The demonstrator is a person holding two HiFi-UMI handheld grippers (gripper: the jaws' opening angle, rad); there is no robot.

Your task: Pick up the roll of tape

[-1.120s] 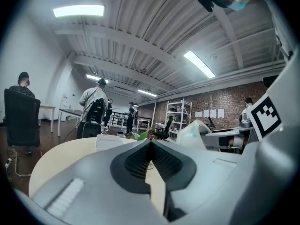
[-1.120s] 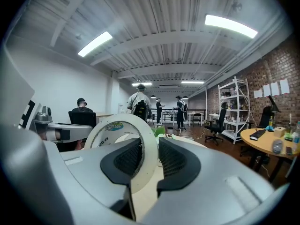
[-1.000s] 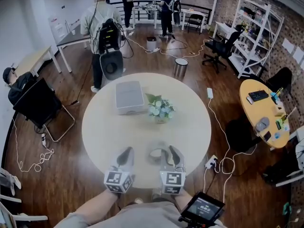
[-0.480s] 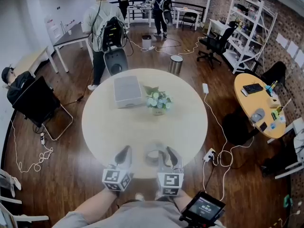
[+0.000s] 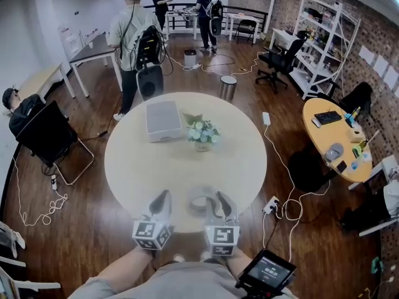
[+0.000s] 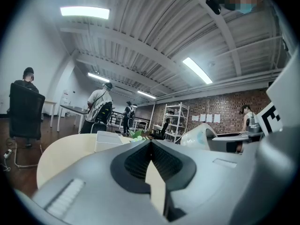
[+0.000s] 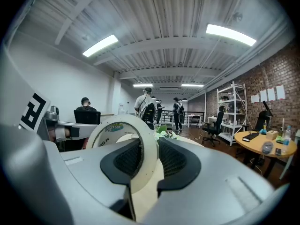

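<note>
The right tool (image 7: 149, 146) is closed on the roll of tape (image 7: 110, 128), one pad inside the ring and one outside, pinching its wall; the roll stands on edge and rises above the jaws. The left tool (image 6: 150, 144) has its jaws together at the tips with nothing between them; it hangs just beside the right one, over the near edge of the round counter (image 5: 143, 161). To lift well, I judge the pinch should hold firm and the rise go straight up, since a grip on one wall lets the ring swing or slip. The roll's lower edge is hidden behind the jaws, and the head view shows it only small and soft; whether it has cleared the counter I cannot tell.
</note>
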